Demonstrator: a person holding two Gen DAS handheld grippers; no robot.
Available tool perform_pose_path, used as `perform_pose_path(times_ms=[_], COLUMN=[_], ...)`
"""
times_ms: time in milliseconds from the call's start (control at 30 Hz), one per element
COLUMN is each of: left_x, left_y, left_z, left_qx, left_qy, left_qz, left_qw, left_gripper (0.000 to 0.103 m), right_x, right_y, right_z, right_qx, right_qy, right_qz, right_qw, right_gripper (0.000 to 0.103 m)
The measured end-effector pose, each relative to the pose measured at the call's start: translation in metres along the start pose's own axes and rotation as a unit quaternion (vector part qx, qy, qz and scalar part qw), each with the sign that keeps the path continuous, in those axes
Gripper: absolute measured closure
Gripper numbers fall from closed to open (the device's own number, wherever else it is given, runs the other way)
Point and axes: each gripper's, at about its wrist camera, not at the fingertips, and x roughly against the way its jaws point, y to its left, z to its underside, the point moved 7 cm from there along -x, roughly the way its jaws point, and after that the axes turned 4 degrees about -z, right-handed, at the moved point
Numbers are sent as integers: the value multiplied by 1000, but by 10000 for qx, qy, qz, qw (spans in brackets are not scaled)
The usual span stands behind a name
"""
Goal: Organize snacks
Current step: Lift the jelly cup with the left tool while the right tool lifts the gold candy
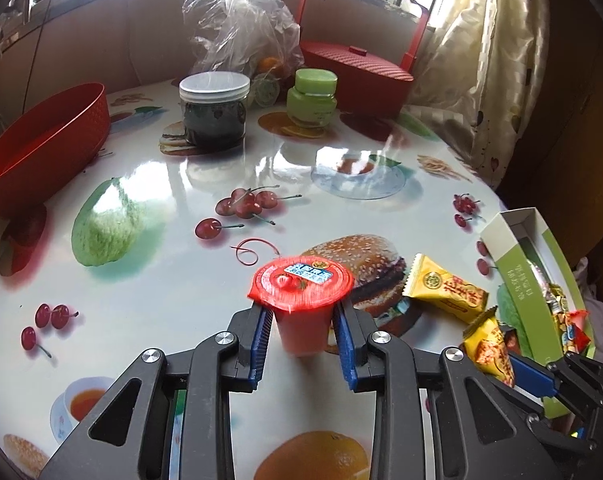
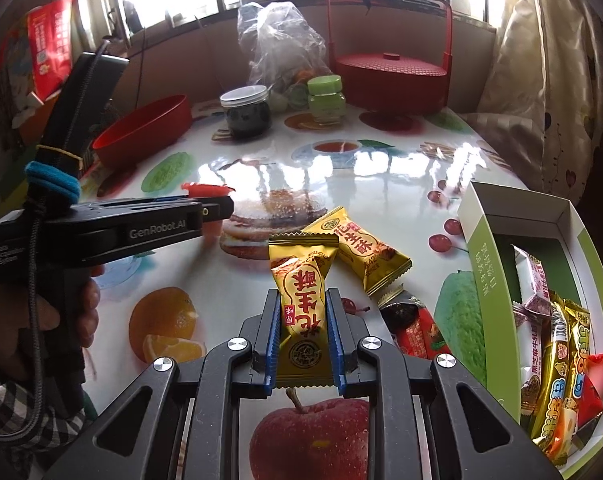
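My left gripper (image 1: 301, 318) is shut on a red jelly cup (image 1: 301, 304) with a red foil lid and holds it just above the table. My right gripper (image 2: 304, 312) is shut on a yellow snack packet (image 2: 301, 296), held upright above the table. A second yellow packet (image 2: 361, 252) and a red-wrapped candy (image 2: 413, 324) lie on the table just beyond it. The open green-and-white box (image 2: 489, 256) to the right holds several wrapped snacks (image 2: 557, 360). In the left wrist view the box (image 1: 517, 264) sits at the far right, with the right gripper's packet (image 1: 491, 344) beside it.
A red bowl (image 1: 41, 148) stands at the left. A dark jar with a white lid (image 1: 215, 110), a green jar (image 1: 312, 98), a clear plastic bag (image 1: 237, 20) and a red lidded basket (image 1: 357, 68) stand at the back. A red rubber band (image 1: 251, 250) lies on the printed tablecloth (image 1: 161, 280).
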Motion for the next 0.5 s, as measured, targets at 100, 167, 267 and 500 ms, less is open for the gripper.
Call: perform_pose_path(times_ms=[100,167,267,500], left_x=[4,8,15,32], left_y=[-1,-1,-3,-9], left_z=[2,3,3,2], left_qx=[14,5,21,4], left_qy=[-20,-64,-136,-302], left_qz=[3,-6,53,110], left_qw=[10000,10000,9999,9995], left_gripper=[72,72,72,72], right_x=[1,3,6,12], right_y=[1,2,3,2], right_z=[0,0,1,0], right_qx=[-9,1,1,-24], right_qy=[-19,-41,-62,-149], right_qz=[6,4,9,41], right_qw=[10000,10000,10000,9999], right_gripper=[83,83,83,83])
